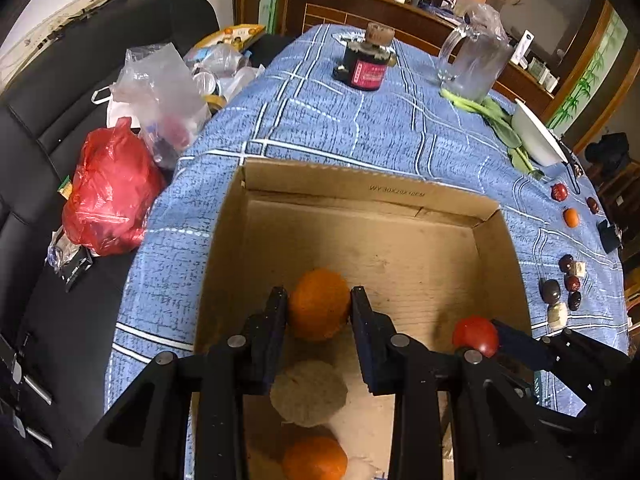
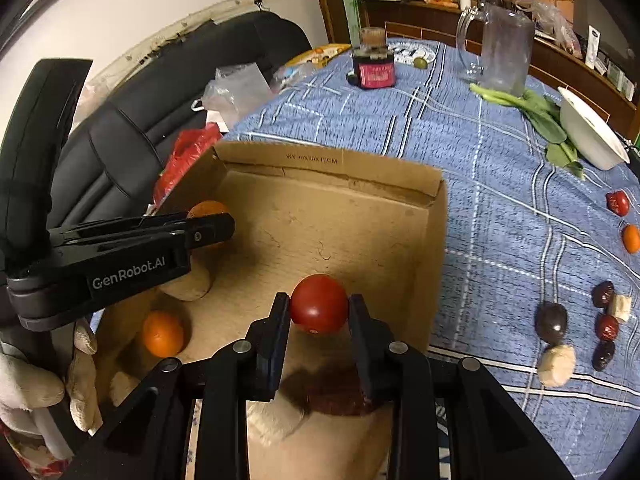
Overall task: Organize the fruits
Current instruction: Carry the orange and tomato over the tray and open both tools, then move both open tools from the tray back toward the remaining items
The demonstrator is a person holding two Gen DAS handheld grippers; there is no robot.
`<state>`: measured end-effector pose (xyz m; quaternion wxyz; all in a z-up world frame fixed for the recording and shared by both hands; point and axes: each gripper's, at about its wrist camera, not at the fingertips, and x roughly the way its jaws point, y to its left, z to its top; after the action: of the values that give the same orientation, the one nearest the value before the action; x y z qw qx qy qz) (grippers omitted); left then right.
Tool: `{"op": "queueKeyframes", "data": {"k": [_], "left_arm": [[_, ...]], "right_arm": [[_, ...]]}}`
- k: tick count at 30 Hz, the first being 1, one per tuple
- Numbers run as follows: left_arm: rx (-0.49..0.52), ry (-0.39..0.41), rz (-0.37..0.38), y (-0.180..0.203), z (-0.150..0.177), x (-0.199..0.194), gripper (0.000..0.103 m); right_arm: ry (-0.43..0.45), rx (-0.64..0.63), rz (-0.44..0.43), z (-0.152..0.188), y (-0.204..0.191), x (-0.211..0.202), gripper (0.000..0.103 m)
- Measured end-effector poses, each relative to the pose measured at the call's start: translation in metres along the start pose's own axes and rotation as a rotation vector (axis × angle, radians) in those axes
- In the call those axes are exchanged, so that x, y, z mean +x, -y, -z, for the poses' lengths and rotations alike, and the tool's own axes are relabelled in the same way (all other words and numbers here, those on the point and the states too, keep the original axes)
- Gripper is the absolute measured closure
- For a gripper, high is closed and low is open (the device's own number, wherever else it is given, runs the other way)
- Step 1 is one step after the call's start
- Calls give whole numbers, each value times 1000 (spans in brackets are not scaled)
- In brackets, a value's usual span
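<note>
My left gripper (image 1: 319, 302) is shut on an orange (image 1: 319, 304) and holds it over the open cardboard box (image 1: 360, 188). My right gripper (image 2: 319, 306) is shut on a red tomato (image 2: 319, 303), also above the box (image 2: 320, 168). In the left wrist view the tomato (image 1: 476, 335) and right gripper show at the lower right. In the right wrist view the left gripper (image 2: 208, 230) comes in from the left with its orange (image 2: 208, 209) half hidden. On the box floor lie another orange (image 2: 163, 333), a pale round fruit (image 1: 308, 392) and a dark red fruit (image 2: 340, 394).
Several dates, a small orange (image 2: 632, 238) and pale pieces (image 2: 557, 364) lie on the blue checked tablecloth (image 2: 500, 184) right of the box. Farther back stand a dark jar (image 1: 368, 62), a glass jug (image 1: 476, 60), greens and a white bowl (image 2: 592, 132). Bags crowd a black sofa (image 1: 48, 112) at left.
</note>
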<state>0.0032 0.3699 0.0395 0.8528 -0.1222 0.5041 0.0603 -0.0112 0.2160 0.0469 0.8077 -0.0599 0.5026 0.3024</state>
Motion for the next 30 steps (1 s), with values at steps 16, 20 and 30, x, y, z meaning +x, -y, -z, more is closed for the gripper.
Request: {"op": "queueKeyframes", "data": {"k": [16, 20, 30], "left_arm": [[-70, 128, 63, -13, 7, -49, 47], [-79, 206, 89, -10, 33, -91, 41], [-34, 313, 255, 60, 134, -159, 39]], "right_arm": [[51, 10, 26, 2, -2, -24, 68], [123, 54, -9, 17, 4, -62, 54], [242, 269, 18, 111, 53, -138, 50]]}}
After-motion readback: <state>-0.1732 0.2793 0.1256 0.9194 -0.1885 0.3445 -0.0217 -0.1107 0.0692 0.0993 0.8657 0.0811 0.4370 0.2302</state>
